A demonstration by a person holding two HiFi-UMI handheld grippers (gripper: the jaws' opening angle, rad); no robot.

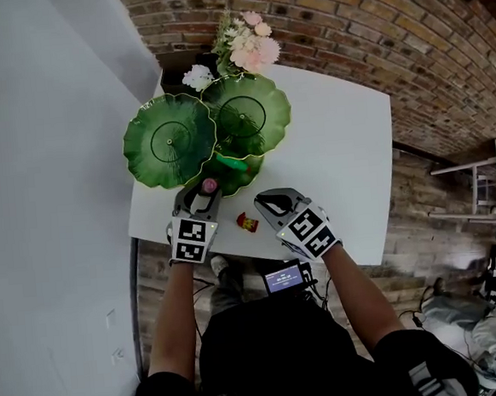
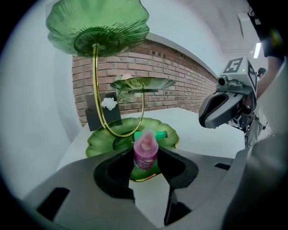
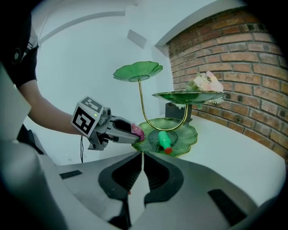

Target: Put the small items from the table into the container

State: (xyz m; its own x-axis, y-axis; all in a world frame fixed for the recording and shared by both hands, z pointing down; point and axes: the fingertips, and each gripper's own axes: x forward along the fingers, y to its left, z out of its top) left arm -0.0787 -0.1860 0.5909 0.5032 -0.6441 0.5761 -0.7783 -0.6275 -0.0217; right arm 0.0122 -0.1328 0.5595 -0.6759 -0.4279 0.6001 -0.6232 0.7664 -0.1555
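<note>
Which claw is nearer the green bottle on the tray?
Left. Left claw, holding a pink bottle, is at the tray rim by the green bottle; right claw sits farther back.

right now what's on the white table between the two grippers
A small red item lies between the left gripper, holding a pink bottle, and the right gripper: head view.

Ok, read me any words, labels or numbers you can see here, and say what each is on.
Small pink plastic bottle: label print blurred, unreadable.
Small red item: print, if any, too small.
Small lit screen at the person's waist: too small to read.
Black-and-white square markers: patterns, no words.
Nothing can be quoted.
</note>
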